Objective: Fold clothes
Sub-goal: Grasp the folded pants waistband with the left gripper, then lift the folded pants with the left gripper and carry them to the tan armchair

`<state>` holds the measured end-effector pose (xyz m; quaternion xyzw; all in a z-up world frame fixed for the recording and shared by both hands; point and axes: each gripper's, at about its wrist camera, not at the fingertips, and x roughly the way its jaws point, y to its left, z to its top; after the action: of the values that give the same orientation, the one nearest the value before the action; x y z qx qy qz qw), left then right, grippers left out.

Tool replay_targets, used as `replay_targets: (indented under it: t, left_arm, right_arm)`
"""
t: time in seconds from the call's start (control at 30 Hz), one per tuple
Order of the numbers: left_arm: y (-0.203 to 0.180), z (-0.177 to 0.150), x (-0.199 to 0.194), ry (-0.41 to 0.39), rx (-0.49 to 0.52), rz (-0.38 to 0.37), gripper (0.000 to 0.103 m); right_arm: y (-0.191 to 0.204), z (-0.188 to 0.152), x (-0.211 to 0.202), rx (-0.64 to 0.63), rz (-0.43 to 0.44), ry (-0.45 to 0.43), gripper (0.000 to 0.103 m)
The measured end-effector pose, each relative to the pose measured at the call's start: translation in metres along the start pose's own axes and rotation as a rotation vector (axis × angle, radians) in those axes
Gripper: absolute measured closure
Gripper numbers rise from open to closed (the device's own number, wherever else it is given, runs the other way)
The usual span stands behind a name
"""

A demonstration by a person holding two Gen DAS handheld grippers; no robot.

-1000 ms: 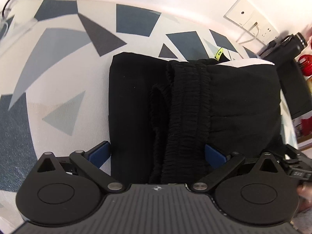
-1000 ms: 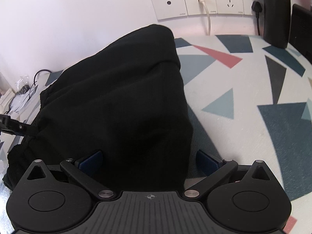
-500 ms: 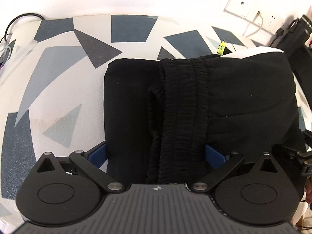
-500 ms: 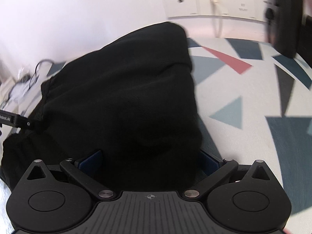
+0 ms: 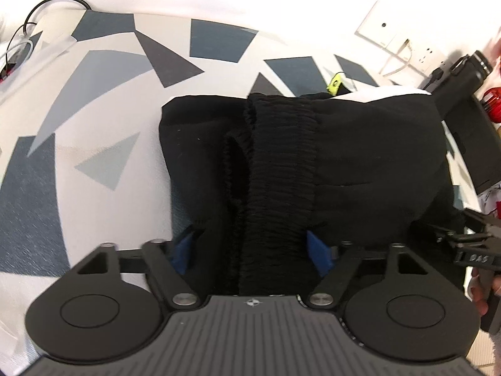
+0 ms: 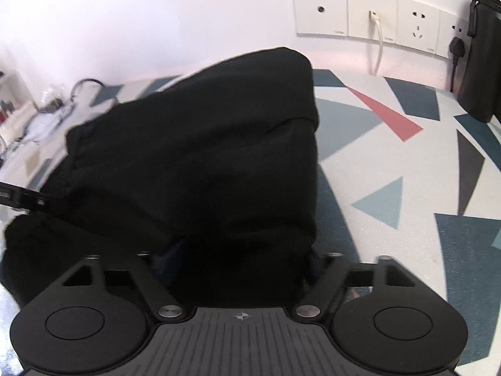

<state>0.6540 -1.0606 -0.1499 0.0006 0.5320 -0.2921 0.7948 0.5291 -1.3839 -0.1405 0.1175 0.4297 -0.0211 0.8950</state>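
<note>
A folded black garment (image 5: 360, 156) lies on a tablecloth with triangle patterns (image 5: 94, 109), its ribbed elastic waistband (image 5: 281, 163) running toward me. My left gripper (image 5: 250, 247) straddles the near edge at the waistband. Its jaws are closing, with the cloth filling the gap between the blue pads (image 5: 316, 250). In the right wrist view the black garment (image 6: 203, 156) bulges up as a mound. My right gripper (image 6: 242, 260) is closing around its near right corner, its pads mostly hidden by fabric. Part of the right gripper (image 5: 476, 250) shows at the left view's right edge.
Wall sockets (image 6: 369, 15) with a white cable sit behind the cloth. A tall black container (image 6: 482, 62) stands at the far right. Cables and small items (image 5: 25, 47) lie at the far left. A yellow tag (image 5: 334, 83) peeks out behind the garment.
Both pairs of blue pads have come inward against the garment. The left view has shifted slightly, and the right view has rolled a little.
</note>
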Motion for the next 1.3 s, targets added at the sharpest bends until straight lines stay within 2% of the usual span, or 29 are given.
replay_targets:
  t: [0.07, 0.1, 0.13, 0.17, 0.23, 0.27, 0.3, 0.33, 0.37, 0.4, 0.47, 0.53, 0.63, 0.8, 0.9, 1.0, 1.17, 1.3]
  left_arm:
    - [0.0, 0.001, 0.001, 0.006, 0.036, 0.015, 0.013]
    - [0.0, 0.0, 0.003, 0.01, 0.057, 0.048, 0.002]
    - [-0.001, -0.001, 0.005, 0.014, 0.078, 0.08, 0.0]
    - [0.0, -0.003, 0.005, -0.002, 0.081, 0.078, 0.0]
    - [-0.002, -0.006, 0.007, -0.025, 0.096, 0.09, 0.0]
    - [-0.003, -0.007, 0.007, -0.035, 0.099, 0.088, 0.001]
    - [-0.005, -0.008, 0.007, -0.045, 0.102, 0.085, 0.007]
    - [-0.007, -0.008, 0.006, -0.057, 0.111, 0.069, 0.026]
    - [-0.008, -0.007, 0.003, -0.06, 0.099, 0.04, 0.039]
    - [-0.009, -0.007, 0.001, -0.062, 0.088, 0.01, 0.046]
    - [-0.009, -0.008, -0.005, -0.084, 0.075, 0.002, 0.054]
    - [-0.008, -0.012, -0.014, -0.129, 0.055, -0.018, 0.062]
    - [-0.013, -0.013, -0.033, -0.201, 0.076, -0.026, 0.079]
    - [-0.017, -0.012, -0.07, -0.309, 0.112, -0.042, 0.08]
    - [-0.017, -0.012, -0.089, -0.353, 0.095, -0.061, 0.08]
    - [-0.023, -0.017, -0.108, -0.392, 0.098, -0.047, 0.08]
    - [-0.037, -0.036, -0.144, -0.46, 0.071, 0.039, 0.081]
    - [-0.044, -0.058, -0.161, -0.496, -0.038, 0.108, 0.081]
  right_arm:
    - [-0.002, 0.002, 0.001, 0.007, -0.011, 0.006, 0.017]
    - [-0.005, 0.001, 0.003, 0.021, -0.002, 0.008, 0.015]
    - [-0.007, 0.001, 0.006, 0.035, 0.009, 0.01, 0.01]
    - [-0.01, 0.0, 0.008, 0.05, 0.02, 0.011, 0.005]
    - [-0.003, 0.003, 0.013, 0.023, 0.007, 0.022, 0.002]
    - [0.0, 0.004, 0.015, 0.009, -0.001, 0.028, 0.004]
    - [0.004, 0.005, 0.018, -0.005, -0.008, 0.034, 0.008]
    - [0.009, 0.006, 0.018, -0.003, -0.008, 0.03, 0.018]
    - [0.014, 0.007, 0.017, 0.0, -0.007, 0.025, 0.028]
    - [0.018, 0.007, 0.016, -0.004, -0.014, 0.023, 0.033]
    - [0.025, 0.005, 0.009, 0.008, -0.027, 0.0, 0.06]
    - [0.031, 0.006, -0.002, 0.015, -0.031, -0.028, 0.076]
    - [0.052, 0.008, -0.02, -0.016, -0.079, -0.068, 0.08]
    - [0.09, 0.018, -0.056, -0.05, -0.139, -0.169, 0.082]
    - [0.109, 0.02, -0.081, -0.112, -0.166, -0.233, 0.082]
    - [0.119, 0.024, -0.101, -0.155, -0.171, -0.279, 0.082]
    - [0.111, 0.034, -0.116, -0.194, -0.08, -0.316, 0.082]
    - [0.099, 0.036, -0.126, -0.251, 0.028, -0.327, 0.082]
